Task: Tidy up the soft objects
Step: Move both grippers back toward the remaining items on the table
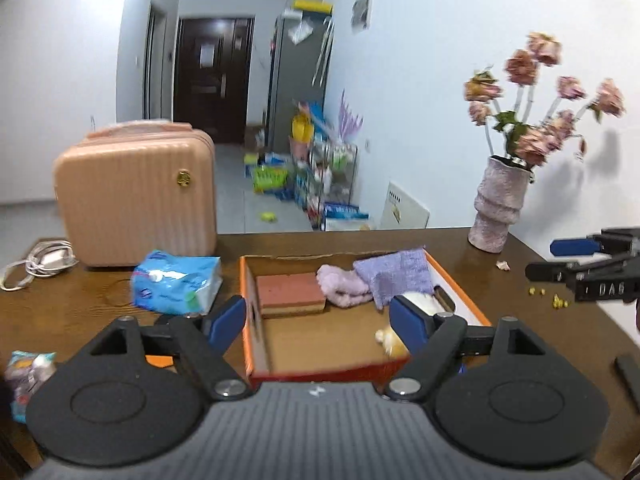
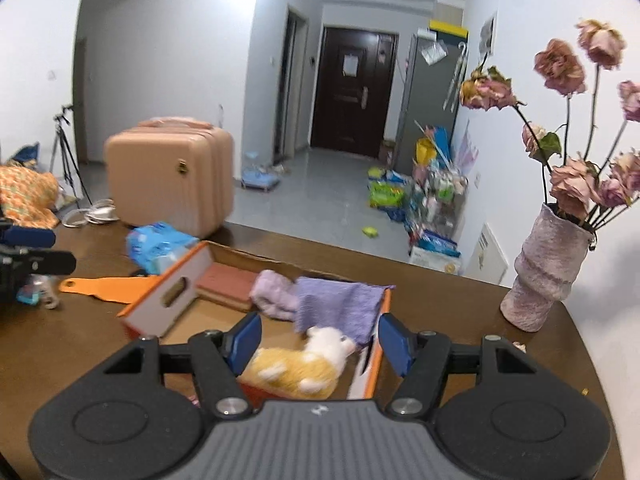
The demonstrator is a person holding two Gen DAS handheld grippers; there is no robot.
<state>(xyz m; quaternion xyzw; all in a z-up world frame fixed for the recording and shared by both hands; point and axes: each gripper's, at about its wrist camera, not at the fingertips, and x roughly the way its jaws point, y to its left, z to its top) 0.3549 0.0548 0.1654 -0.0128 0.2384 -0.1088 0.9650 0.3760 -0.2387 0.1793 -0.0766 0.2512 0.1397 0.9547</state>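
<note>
Soft things mostly boxed, both grippers released.

We see the tabletop (image 1: pixel 100 312) carrying the orange box (image 1: pixel 246 320), which already holds a reddish folded cloth (image 1: pixel 290 294) at its far left, a purple towel (image 2: pixel 340 308) draped over the far right wall, a pink cloth (image 1: pixel 344 290) between them, and a yellow-white plush toy (image 2: pixel 298 366) near right; left gripper (image 1: pixel 320 322) and right gripper (image 2: pixel 320 344) hang spread and empty, so little seems left.

Plush toy (image 1: pixel 394 338) — mostly hidden behind the left gripper (image 1: pixel 320 320).
</note>
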